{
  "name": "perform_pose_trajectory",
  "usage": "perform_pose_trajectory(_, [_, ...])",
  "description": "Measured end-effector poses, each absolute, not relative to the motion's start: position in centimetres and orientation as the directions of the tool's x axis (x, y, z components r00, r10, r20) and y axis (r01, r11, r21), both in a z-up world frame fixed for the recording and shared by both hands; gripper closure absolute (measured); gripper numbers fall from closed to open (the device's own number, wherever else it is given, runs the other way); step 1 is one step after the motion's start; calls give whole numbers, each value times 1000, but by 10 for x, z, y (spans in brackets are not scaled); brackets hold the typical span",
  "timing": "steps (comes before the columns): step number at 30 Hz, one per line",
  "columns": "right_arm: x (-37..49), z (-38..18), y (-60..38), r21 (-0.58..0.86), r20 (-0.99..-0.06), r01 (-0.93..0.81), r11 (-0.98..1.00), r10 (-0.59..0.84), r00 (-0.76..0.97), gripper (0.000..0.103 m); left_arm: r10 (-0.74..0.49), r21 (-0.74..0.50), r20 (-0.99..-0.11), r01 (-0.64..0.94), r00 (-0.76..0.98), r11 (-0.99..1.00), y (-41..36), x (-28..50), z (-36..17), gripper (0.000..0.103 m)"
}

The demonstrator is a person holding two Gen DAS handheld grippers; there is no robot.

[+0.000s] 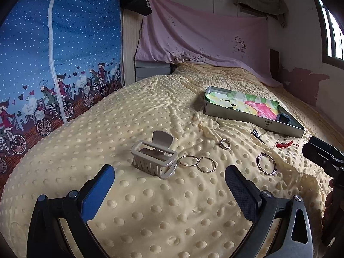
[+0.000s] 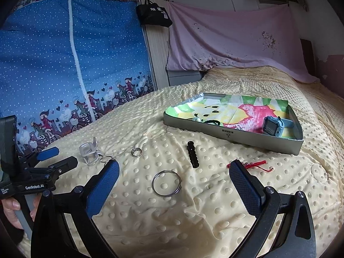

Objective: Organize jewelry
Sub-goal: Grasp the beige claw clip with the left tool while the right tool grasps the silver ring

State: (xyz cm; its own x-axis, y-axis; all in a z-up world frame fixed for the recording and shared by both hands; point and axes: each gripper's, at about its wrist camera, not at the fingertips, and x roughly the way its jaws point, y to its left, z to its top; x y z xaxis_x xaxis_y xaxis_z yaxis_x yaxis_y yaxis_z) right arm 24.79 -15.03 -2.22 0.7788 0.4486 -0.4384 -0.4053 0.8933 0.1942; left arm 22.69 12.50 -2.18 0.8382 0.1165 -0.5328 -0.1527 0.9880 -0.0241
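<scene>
Left gripper (image 1: 169, 182): jaws wide apart, holding nothing, poised above the cream dotted blanket (image 1: 150, 215). Directly ahead of its fingers stands a beige hair claw clip (image 1: 154, 157), upright on the blanket. Just right of the clip lie two linked metal rings (image 1: 196, 163), touching each other. Further right lies a large double metal ring (image 1: 266, 163); beyond the linked pair, a small finger ring (image 1: 224, 144).

Right gripper (image 2: 174, 185): jaws likewise wide apart and empty. The large double ring lies flat on the blanket between its fingers, ahead of the pads, touching neither. A red braided bracelet (image 2: 255, 165) lies beside the right fingertip, its near end hidden behind that finger. A black ridged hair clip (image 2: 192, 154) lies beyond the large ring, clear of it. In this view the left gripper appears at the left edge, with the person's hand (image 2: 13, 212) on its handle.

Toward the far right side of the bed sits a grey metal tray (image 2: 247, 136), lined with floral paper in green, yellow and pink. Inside it: a blue smartwatch (image 2: 274, 125) at the near right corner, and small items at the near wall, too indistinct to name.

Behind: a blue dotted fabric wardrobe (image 2: 64, 53) at the left edge of the bed, a black bag (image 2: 153, 14) hanging beside it, and a pink sheet (image 2: 225, 43) draped at the head of the bed.
</scene>
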Motion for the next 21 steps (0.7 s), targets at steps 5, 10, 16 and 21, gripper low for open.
perform_pose_trajectory(5, [256,-25,-146,195,-457,-428,883,468,757,3,116,-35,-548,-162,828,986,133,233,-25,0])
perform_pose_trajectory(10, [262,-27,-135,195,-474,-456,868,491,731,3,111,-56,-559,-171,822,984,141,236,-28,0])
perform_pose_trajectory(16, [268,-34,-118,198,-511,-485,852,512,690,18,113,-46,-568,-168,815,985,147,243,-30,0])
perform_pose_trajectory(21, [277,-43,-107,206,-557,-497,843,518,649,39,96,-56,-575,-156,812,986,155,251,-34,0])
